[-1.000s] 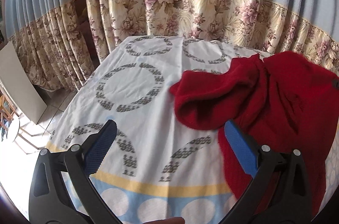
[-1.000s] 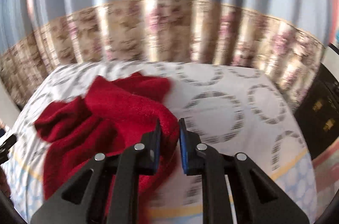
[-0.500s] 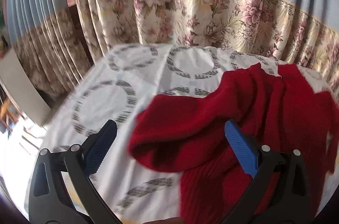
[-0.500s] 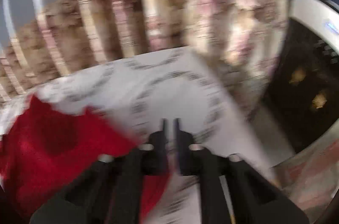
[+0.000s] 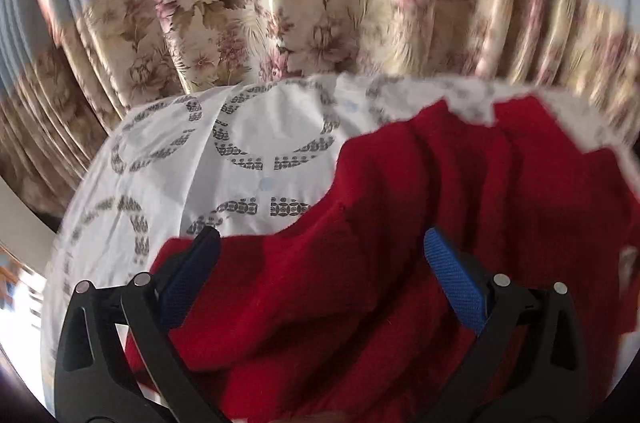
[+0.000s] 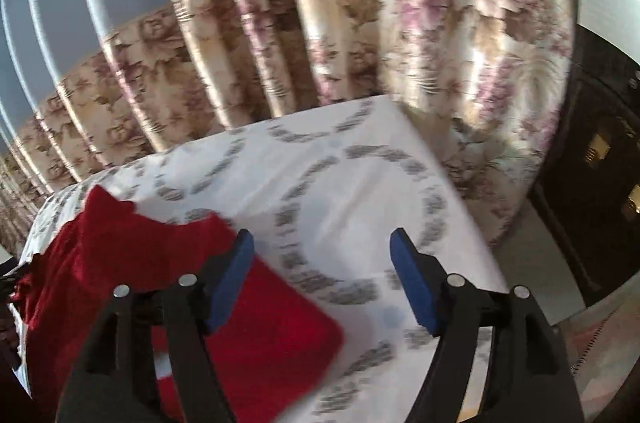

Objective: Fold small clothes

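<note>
A red knitted garment (image 5: 420,223) lies crumpled on a table under a white cloth with grey ring patterns (image 5: 260,143). My left gripper (image 5: 320,255) hovers over the garment's near fold, jaws wide and open, with red fabric below and between the blue pads, which do not press on it. In the right wrist view the same red garment (image 6: 272,327) lies at the lower left. My right gripper (image 6: 322,263) is opening, its jaws wide apart; the left pad (image 6: 230,279) sits over the garment's edge, and between the pads only tablecloth (image 6: 340,183) shows.
A blue curtain with a floral border (image 5: 300,23) hangs right behind the table. A dark cabinet (image 6: 600,163) stands to the right past the table's edge. Floor shows at the left (image 5: 16,287) of the table.
The left gripper moved right, from over bare cloth to over the red garment. The right gripper pulled the garment's edge to the right, then its shut jaws opened and let it go.
</note>
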The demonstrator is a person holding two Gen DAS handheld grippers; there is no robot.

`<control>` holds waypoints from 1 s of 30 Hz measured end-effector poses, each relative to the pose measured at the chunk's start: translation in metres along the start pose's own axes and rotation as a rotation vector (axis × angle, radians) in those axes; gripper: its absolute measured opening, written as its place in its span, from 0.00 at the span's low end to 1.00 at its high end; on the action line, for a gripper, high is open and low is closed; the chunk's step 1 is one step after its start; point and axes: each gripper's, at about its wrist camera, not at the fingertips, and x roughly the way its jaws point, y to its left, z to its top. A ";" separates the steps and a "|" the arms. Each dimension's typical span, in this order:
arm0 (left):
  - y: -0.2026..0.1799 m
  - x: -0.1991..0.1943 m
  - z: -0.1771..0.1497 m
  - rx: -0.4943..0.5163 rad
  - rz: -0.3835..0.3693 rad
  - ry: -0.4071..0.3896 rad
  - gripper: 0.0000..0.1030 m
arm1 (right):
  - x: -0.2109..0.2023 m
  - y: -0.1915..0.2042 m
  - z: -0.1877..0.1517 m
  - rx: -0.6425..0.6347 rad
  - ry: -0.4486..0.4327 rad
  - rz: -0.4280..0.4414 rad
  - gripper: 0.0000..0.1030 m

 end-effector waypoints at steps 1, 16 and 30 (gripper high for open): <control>-0.005 0.013 0.001 0.024 0.044 0.035 0.97 | 0.001 0.008 0.001 -0.007 0.000 0.013 0.71; 0.028 0.042 0.010 0.064 -0.002 0.033 0.20 | 0.050 0.158 -0.013 -0.195 0.106 0.129 0.73; 0.094 0.059 0.014 0.062 0.092 0.058 0.21 | 0.119 0.181 -0.028 -0.245 0.244 -0.026 0.80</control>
